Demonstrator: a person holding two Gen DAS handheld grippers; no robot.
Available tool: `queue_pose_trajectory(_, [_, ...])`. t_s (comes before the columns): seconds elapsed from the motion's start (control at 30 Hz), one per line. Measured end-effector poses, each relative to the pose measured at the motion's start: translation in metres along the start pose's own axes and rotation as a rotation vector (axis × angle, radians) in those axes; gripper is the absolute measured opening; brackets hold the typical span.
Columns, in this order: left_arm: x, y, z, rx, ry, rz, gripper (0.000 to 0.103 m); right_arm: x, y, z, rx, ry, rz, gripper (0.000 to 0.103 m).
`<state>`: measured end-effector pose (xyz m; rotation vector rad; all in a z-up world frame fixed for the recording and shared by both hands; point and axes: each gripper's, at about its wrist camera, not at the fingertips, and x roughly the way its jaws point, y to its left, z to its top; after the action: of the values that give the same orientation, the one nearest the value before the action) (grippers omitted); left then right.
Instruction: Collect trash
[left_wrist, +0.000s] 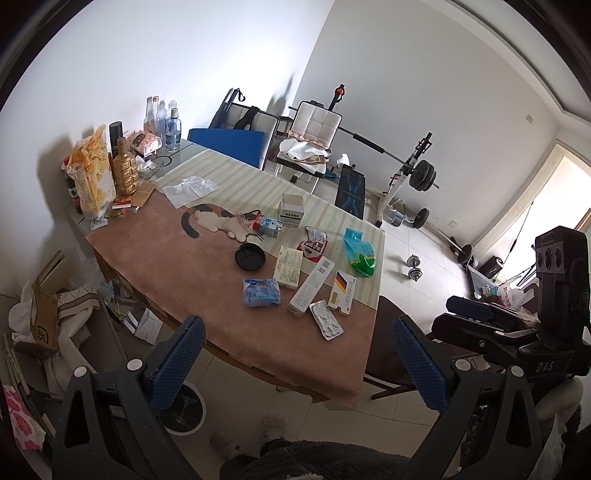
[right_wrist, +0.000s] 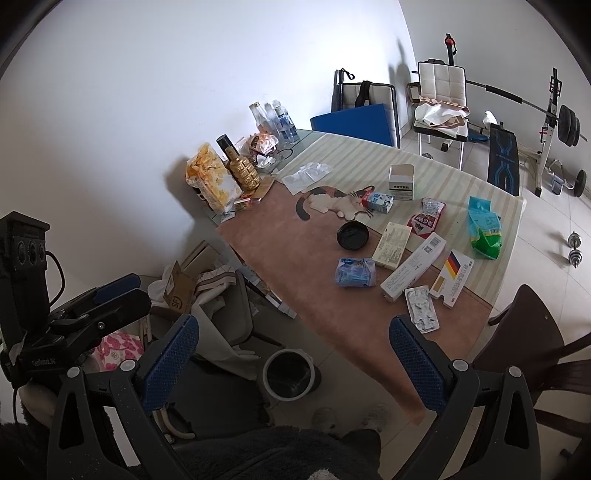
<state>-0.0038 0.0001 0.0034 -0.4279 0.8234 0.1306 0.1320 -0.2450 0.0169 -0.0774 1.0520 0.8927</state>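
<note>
Both grippers, left (left_wrist: 295, 360) and right (right_wrist: 293, 356), hang empty with fingers apart (neither touching anything); the blister pack (right_wrist: 422, 308) lies nearest, toward one o'clock of the right, its long axis toward twelve

both views are bright with daylight. in the left wrist view the doorway (left_wrist: 565, 192) at the far right is blown out to white, and light spills from it over the floor tiles. soft shadows fall leftward on the white wall (right_wrist: 147, 110) behind the snack bag (right_wrist: 212, 182) and bottles. the table (right_wrist: 295, 258) is evenly lit and sharp. fisheye bending curves the walls and table edges, black vignette fills the corners, and the near tongs look slightly soft.
</note>
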Motion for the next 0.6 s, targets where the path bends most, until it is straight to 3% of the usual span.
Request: queue_pose_trajectory(0.6, [-0.0002, -0.0039, 0.0003, -0.001, 0.001, -0.003, 0.103, -0.0009, 0.0035, -0.0022, -0.006, -0.003, -0.001, 0.103])
